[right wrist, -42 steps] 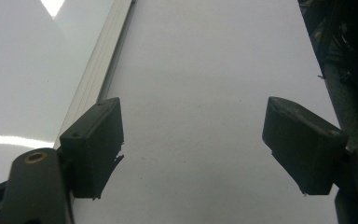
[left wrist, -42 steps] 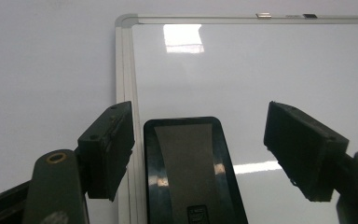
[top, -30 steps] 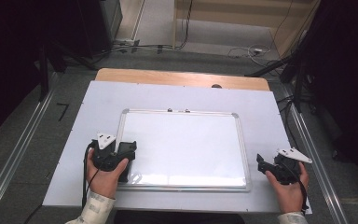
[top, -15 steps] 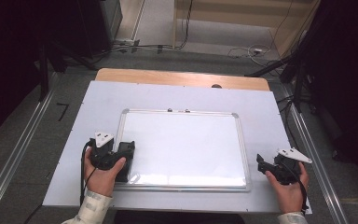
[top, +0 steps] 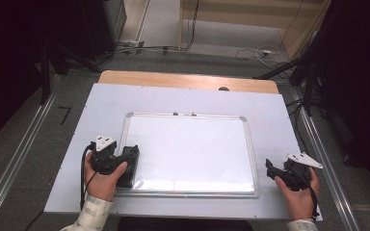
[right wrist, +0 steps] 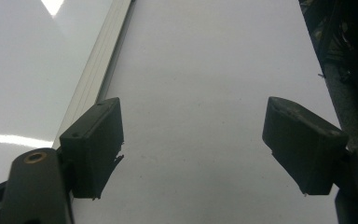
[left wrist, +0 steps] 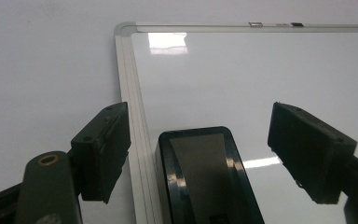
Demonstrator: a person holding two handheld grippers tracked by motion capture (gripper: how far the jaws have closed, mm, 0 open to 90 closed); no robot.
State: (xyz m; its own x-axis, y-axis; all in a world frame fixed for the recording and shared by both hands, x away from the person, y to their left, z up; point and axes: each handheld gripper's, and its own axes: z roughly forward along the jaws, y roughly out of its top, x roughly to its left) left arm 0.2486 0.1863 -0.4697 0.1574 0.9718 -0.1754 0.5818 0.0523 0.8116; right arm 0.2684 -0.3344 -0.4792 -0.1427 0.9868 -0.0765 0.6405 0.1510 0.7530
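Eraser (left wrist: 208, 179) lying flat on whiteboard (top: 192, 144), near-left corner, just inside left frame edge. Left tongs (left wrist: 214, 154) wide open, jaws either side of eraser, gripping nothing, not touching it as far as visible. Right tongs (right wrist: 200, 149) wide open, empty, low over bare counter (right wrist: 205, 70) right of whiteboard frame. Both held in hands at near counter edge, well apart.
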